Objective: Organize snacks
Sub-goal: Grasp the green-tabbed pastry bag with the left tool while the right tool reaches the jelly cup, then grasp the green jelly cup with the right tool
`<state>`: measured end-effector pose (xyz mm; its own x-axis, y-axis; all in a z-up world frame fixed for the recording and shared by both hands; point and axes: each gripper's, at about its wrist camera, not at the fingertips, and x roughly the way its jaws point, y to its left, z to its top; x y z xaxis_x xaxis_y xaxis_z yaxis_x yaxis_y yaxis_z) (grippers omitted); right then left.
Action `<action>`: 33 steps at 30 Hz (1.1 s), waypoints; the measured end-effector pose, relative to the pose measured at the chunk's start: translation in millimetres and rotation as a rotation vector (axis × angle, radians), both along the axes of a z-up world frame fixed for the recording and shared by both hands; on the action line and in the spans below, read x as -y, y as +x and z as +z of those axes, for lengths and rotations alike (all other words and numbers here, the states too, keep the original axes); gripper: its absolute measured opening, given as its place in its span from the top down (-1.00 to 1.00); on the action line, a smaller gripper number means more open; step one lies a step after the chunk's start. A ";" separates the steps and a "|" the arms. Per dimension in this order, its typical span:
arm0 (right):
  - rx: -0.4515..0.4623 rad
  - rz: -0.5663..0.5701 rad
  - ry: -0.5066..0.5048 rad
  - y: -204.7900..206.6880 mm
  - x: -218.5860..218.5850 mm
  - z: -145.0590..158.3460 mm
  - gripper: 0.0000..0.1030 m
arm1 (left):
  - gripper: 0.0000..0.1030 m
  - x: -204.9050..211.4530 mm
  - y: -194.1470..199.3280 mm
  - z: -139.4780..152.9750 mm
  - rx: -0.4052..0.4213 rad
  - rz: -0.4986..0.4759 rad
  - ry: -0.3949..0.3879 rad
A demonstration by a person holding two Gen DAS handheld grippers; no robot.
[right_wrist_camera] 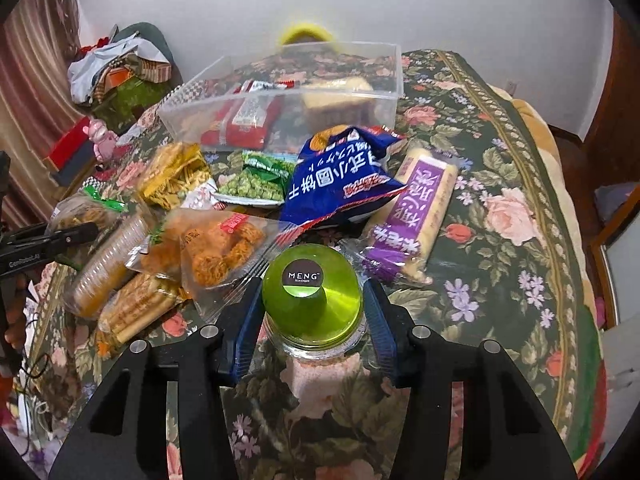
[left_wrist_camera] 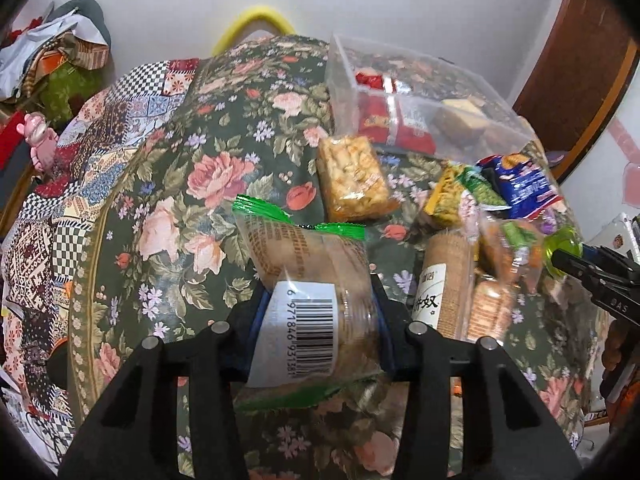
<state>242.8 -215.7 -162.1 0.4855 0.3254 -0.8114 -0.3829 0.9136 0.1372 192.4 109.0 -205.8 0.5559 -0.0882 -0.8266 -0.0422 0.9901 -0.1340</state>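
I have two snacks in hand at once; the left gripper [left_wrist_camera: 316,316] is clamped on a clear biscuit pack [left_wrist_camera: 308,292] with green ends and a barcode label, held above the floral cloth [left_wrist_camera: 192,184], and the right gripper [right_wrist_camera: 308,312] has its pads against the sides of a green-lidded jar [right_wrist_camera: 312,300], which looks gripped at the lid and raised off the cloth, though I cannot see its base; so I judge the step to be carrying both to the clear bin [right_wrist_camera: 280,92], which sits at the far side of the pile and already holds red packets [right_wrist_camera: 244,118] and a tan cake [right_wrist_camera: 336,96]; the next move calls for lifting each load high enough to pass the bin's near wall, then letting go inside where there is room, one arm at a time so the grippers do not meet over the opening; between me and the bin lies the loose heap: a blue bag [right_wrist_camera: 340,176], a purple wafer pack [right_wrist_camera: 412,208], green peas [right_wrist_camera: 252,184], a yellow stick pack [right_wrist_camera: 172,172], orange fried balls [right_wrist_camera: 216,248] and a rice-puff block [left_wrist_camera: 352,176] just short of the bin; the blue bag stands tall before the wall and could be knocked by the jar; the soft pack may sag or slip in the left pads.
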 end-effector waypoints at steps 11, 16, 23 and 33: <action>0.070 0.000 0.036 -1.7 3.3 34.7 0.11 | 0.13 7.3 0.5 39.0 0.077 -0.014 -0.009; 0.081 0.015 0.114 8.1 6.5 59.2 0.75 | 0.13 14.1 13.1 57.7 0.126 -0.024 -0.013; 0.075 0.013 0.068 11.9 2.1 51.0 0.41 | 0.12 24.3 25.0 67.1 0.157 -0.040 -0.044; -0.042 -0.005 -0.035 11.2 -2.8 -7.3 -0.14 | 0.12 24.3 14.4 51.8 0.114 -0.046 -0.057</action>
